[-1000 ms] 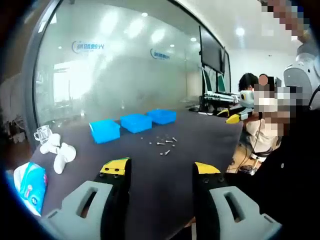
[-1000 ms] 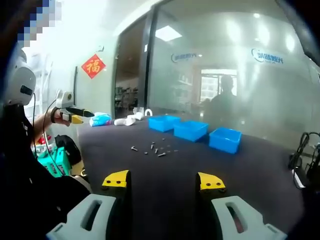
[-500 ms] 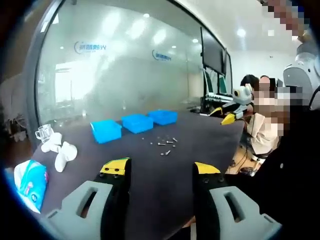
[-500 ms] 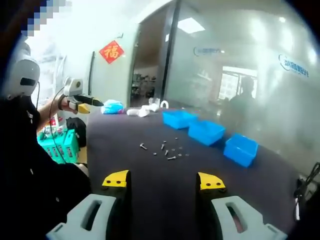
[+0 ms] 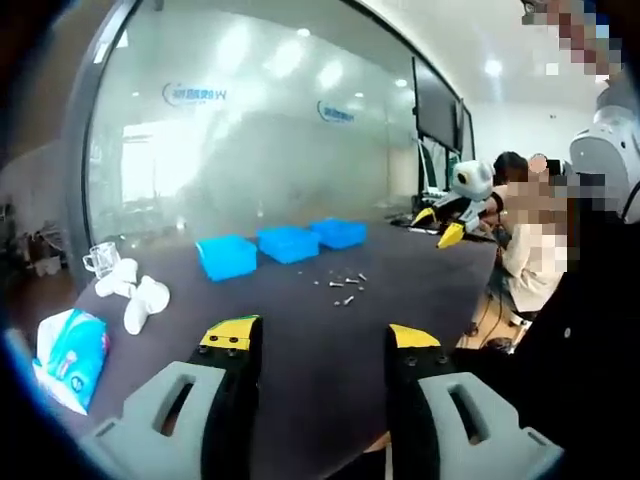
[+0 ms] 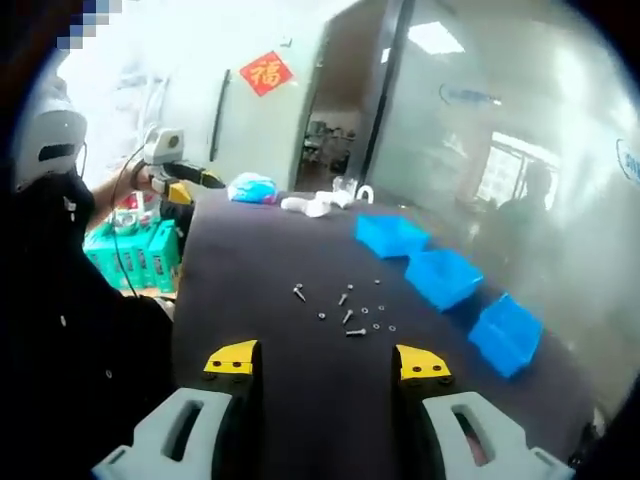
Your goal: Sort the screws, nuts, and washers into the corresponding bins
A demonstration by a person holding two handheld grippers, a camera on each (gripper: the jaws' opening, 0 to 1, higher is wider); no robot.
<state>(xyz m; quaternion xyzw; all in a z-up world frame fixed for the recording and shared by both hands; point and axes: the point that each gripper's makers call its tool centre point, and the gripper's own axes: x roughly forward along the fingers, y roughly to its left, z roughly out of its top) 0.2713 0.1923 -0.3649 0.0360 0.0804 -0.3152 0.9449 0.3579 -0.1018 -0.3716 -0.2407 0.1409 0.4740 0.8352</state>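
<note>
From my end both grippers hang over the near edge of the dark desk, left gripper and right gripper spread wide, holding nothing. The screws, nuts and washers lie scattered mid-desk, near the three blue bins. Tiny, hard, slippery stuff I reckon; I'd pinch each screw across its shank.

Blue bins, dark table, yellow-tipped grey jaws.

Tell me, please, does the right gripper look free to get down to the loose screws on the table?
Probably yes. The right gripper has its jaws open and empty, and the screws lie scattered on bare dark table ahead of it with nothing between; the blue bins sit beyond.
</note>
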